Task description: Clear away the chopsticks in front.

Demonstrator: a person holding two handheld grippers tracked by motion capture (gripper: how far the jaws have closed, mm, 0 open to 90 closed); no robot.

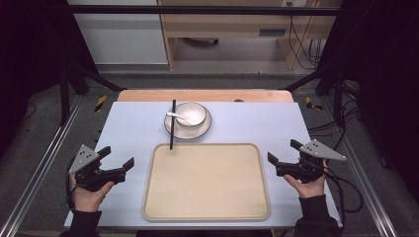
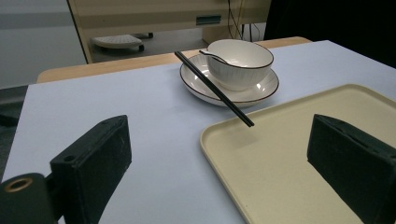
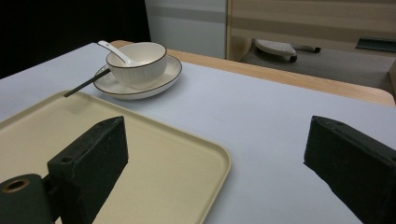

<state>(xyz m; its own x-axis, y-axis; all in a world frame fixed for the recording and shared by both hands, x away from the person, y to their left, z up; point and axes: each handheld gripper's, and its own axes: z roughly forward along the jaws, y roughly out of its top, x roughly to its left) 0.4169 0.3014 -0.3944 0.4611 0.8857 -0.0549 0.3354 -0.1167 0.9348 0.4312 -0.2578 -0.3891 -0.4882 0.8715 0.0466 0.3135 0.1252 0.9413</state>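
Observation:
A white bowl with a dark rim stands on a white plate at the table's far middle, with a white spoon in it. Black chopsticks lie across the plate's left rim, their near tips over the far left edge of a cream tray. My left gripper rests left of the tray, open and empty. Right of the tray, my right gripper is open with nothing between its jaws. The bowl, chopsticks and tray also lie ahead of the left gripper, and the bowl and tray ahead of the right.
A pale blue mat covers the table, whose wooden far edge shows behind it. Metal rails run along both sides. Beyond the table stand a wooden desk and cables on the floor.

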